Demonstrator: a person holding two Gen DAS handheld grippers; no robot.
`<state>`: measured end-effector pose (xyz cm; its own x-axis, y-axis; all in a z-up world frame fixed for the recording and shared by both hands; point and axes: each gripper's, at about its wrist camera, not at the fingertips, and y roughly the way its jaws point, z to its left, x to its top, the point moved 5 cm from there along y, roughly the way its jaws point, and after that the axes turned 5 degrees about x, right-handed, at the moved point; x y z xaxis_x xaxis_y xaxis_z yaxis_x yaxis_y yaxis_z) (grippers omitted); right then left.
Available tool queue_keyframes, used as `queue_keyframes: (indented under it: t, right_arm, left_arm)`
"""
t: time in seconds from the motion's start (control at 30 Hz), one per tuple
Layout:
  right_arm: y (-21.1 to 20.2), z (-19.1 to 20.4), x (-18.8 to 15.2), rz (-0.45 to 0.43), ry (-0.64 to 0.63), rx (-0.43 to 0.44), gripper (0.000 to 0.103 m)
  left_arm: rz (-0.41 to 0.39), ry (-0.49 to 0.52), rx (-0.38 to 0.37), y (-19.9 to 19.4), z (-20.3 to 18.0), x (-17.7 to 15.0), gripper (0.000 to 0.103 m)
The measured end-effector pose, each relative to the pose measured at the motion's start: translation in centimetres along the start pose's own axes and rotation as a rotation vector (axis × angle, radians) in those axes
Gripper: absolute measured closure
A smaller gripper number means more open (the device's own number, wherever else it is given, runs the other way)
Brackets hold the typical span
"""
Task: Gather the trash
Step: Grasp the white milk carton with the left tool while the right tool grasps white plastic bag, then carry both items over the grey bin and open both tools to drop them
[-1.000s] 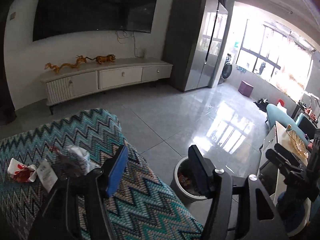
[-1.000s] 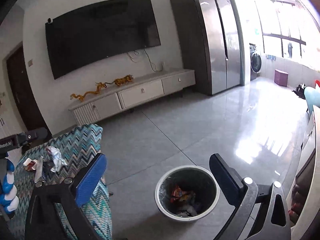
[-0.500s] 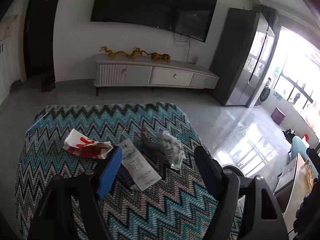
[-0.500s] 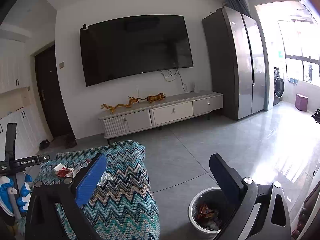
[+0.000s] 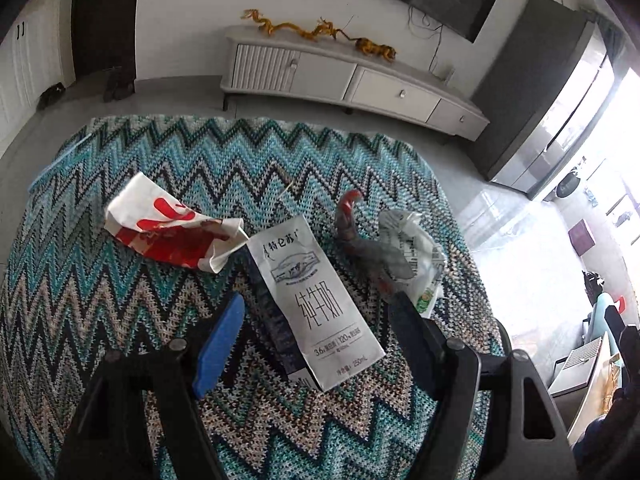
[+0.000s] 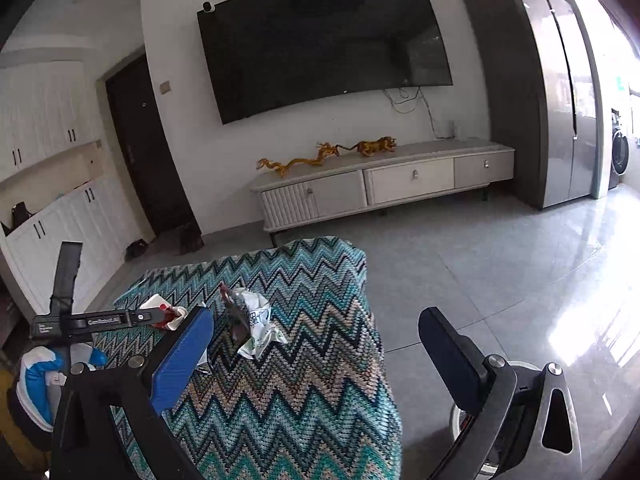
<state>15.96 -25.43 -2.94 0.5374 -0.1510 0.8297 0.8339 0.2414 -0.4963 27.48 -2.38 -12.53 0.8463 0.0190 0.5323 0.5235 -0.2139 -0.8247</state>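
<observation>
Zigzag cloth [image 5: 120, 300] is lying under flat carton [image 5: 316, 300], centre frame; both tongs [image 5: 316, 344] [image 6: 316, 364] are gaping empty, likely snagging knit.

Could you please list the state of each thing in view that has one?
Milk carton: flattened, lying between the open left jaws.
Red-and-white wrapper: crumpled.
Clear wrapper: crumpled.
Left gripper: open, empty.
Right gripper: open, empty.
Television: off.
Cabinet drawers: closed.
</observation>
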Motion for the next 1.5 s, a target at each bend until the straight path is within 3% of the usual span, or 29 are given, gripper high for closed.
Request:
queue_keyframes:
  t: [0.23,0.43,0.63,0.67,0.73,0.9,1.5]
  right_arm:
    - [8.9,1.7,-0.3,0.129,0.004,0.125,0.001]
    - [16.1,2.9,-1.1,0.241,0.008,0.187,0.024]
    - [20.5,2.4,-3.3,0.331,0.031,0.182,0.055]
    - [20.8,2.2,-3.6,0.338,0.040,0.181,0.064]
    - [21.0,1.7,-3.9,0.336,0.060,0.189,0.076]
    - [19.5,1.1,-3.8,0.313,0.070,0.186,0.090]
    - [6.5,3.1,-3.5,0.184,0.045,0.179,0.091]
  left_arm:
    - [0.086,-0.009,0.093,5.4,-0.4,-0.3,0.030]
    - [0.081,-0.009,0.088,6.9,-0.5,-0.3,0.029]
    - [0.077,-0.043,0.063,7.7,0.0,-0.4,0.031]
    - [0.072,-0.044,0.060,7.7,-0.1,-0.4,0.031]
    - [0.061,-0.056,0.049,7.4,0.1,-0.7,0.033]
    - [0.046,-0.081,0.013,6.2,0.7,-1.6,0.036]
    - [-0.098,-0.064,-0.078,-5.4,2.1,-4.5,0.040]
